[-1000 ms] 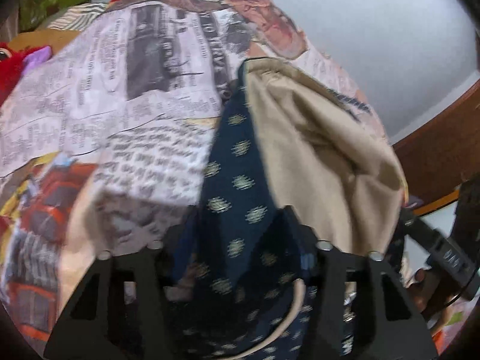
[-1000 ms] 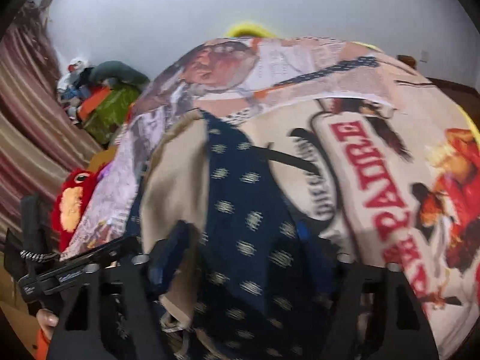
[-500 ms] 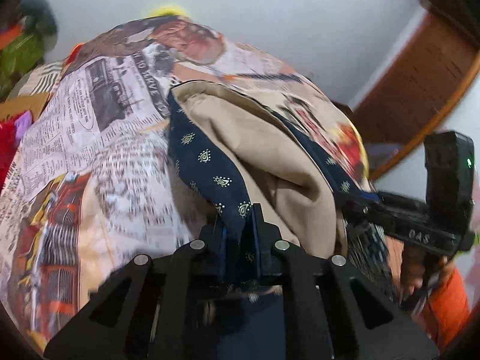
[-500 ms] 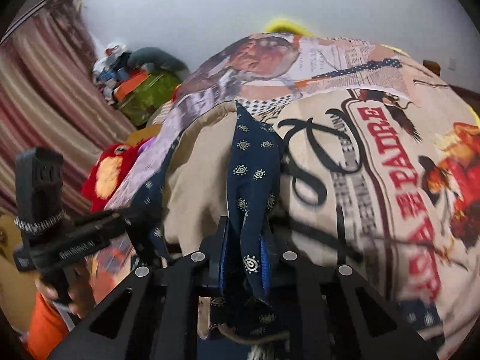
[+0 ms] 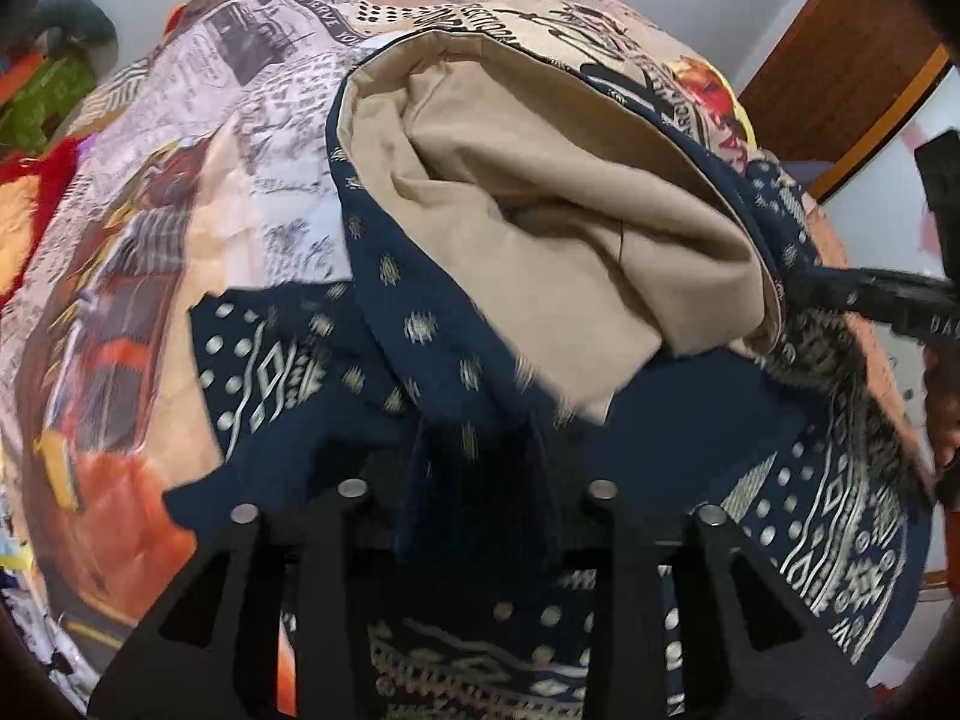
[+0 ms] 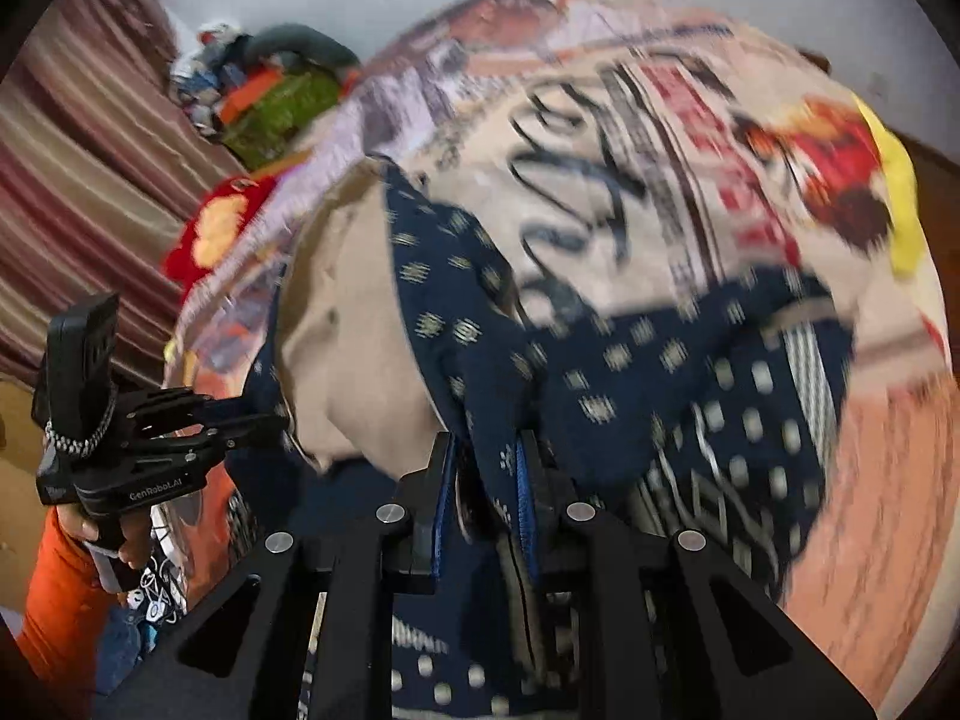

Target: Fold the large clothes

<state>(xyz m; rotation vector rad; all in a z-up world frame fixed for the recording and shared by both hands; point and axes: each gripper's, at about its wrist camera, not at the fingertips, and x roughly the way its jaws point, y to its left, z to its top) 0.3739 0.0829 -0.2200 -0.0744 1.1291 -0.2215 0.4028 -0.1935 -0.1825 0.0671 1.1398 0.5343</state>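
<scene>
Closest in, the left gripper [image 5: 474, 480] has its fingers pressed onto a fold of the navy garment [image 5: 438, 354], though the fingertips themselves are buried in dark cloth and hard to make out. The right gripper [image 6: 483, 480] pinches another edge of the same garment [image 6: 600, 372] between blue-padded fingers [image 6: 443, 498], closed tight on it. That view is badly motion-blurred. Between the two grips the garment hangs open like a pouch, its tan lining [image 5: 540, 192] showing, the patterned border [image 5: 822, 516] trailing below (half cut off by the frame). It is lifted just above the bed, draped over the printed bedspread [image 5: 180, 192]. The left gripper's body reads "GenRobot.AI" [image 6: 156, 489]. Newsprint on the bedspread is too small to read. Farther back lie a red plush toy [image 6: 210, 228], striped curtain [image 6: 78, 150] and a heap of clutter [image 6: 270, 96].
</scene>
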